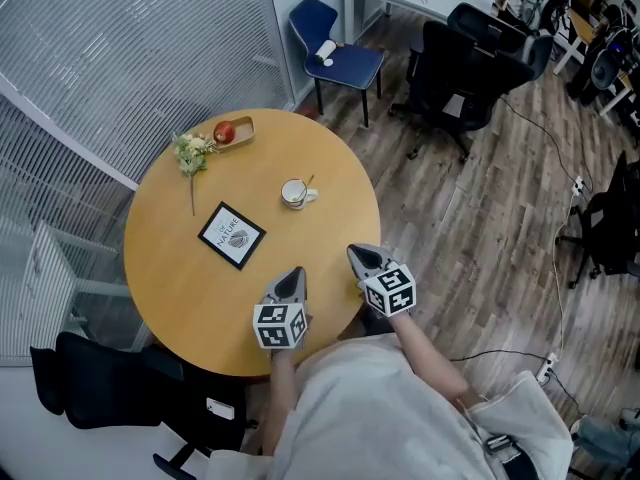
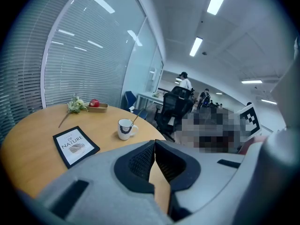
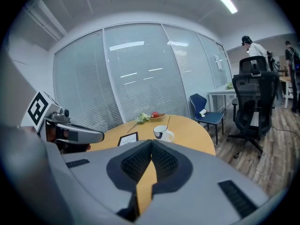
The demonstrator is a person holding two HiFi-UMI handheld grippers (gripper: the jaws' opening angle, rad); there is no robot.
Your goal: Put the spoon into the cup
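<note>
A white cup (image 1: 294, 194) stands near the middle of the round wooden table (image 1: 170, 268), and the spoon (image 1: 308, 181) rests in it with its handle leaning out to the right. The cup (image 2: 125, 128) also shows in the left gripper view with the spoon (image 2: 135, 117) sticking up, and the cup (image 3: 161, 134) shows in the right gripper view. My left gripper (image 1: 291, 283) is shut over the table's near edge, holding nothing. Just right of it my right gripper (image 1: 362, 259) is also shut and empty. Both are well short of the cup.
A framed card (image 1: 232, 235) lies left of the cup. A flower sprig (image 1: 191, 155) and a wooden tray (image 1: 243, 129) with a red apple (image 1: 224, 132) sit at the far edge. A blue chair (image 1: 335, 48) and black office chairs (image 1: 470, 58) stand beyond the table.
</note>
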